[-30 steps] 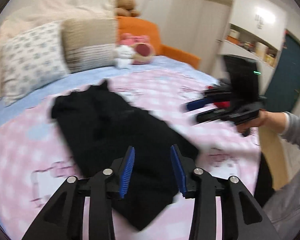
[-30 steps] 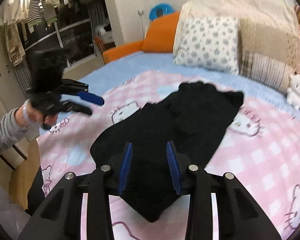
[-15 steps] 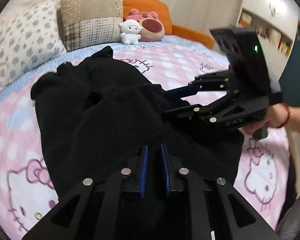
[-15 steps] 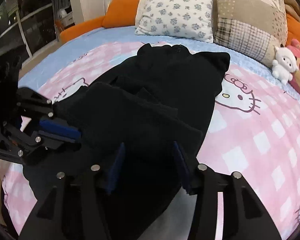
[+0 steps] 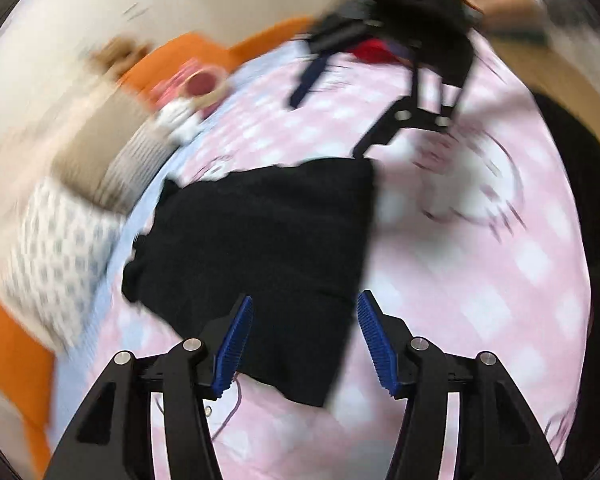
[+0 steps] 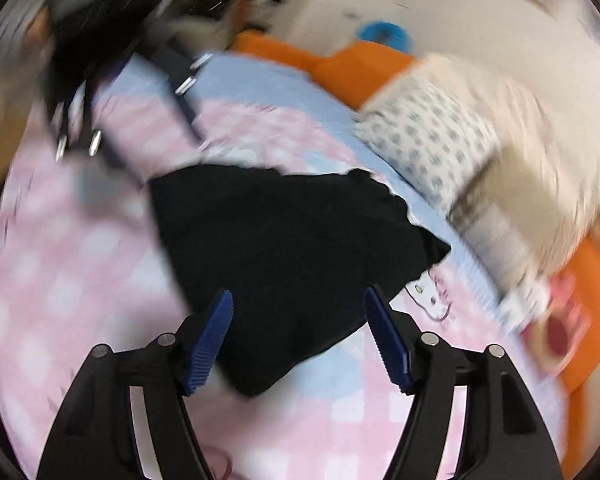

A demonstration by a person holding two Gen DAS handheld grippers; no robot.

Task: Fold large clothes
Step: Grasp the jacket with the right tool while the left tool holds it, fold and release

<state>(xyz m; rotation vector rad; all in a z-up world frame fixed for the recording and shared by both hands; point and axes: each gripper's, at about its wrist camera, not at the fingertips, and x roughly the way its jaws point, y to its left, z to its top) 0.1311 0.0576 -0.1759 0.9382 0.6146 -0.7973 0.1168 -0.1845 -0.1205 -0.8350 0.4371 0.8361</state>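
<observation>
A black garment (image 5: 260, 248) lies folded in a compact, roughly rectangular shape on the pink checked bedspread (image 5: 480, 280). It also shows in the right wrist view (image 6: 292, 256). My left gripper (image 5: 304, 344) is open and empty, just above the garment's near edge. My right gripper (image 6: 300, 340) is open and empty, above the garment's near corner. The right gripper also shows in the left wrist view (image 5: 340, 104), beyond the garment's far edge. The left gripper shows blurred in the right wrist view (image 6: 140, 120), beyond the garment. Both views are motion-blurred.
Pillows (image 5: 60, 240) and plush toys (image 5: 188, 100) line the orange headboard (image 6: 360, 64) along the bed's side. A dotted pillow (image 6: 428, 136) lies close to the garment. The bed edge and a dark area (image 5: 580, 200) lie to the right.
Both grippers were down on the garment, the left shut on it; both now stand open and lifted off. The garment is now folded shorter. Both cameras swing fast.
</observation>
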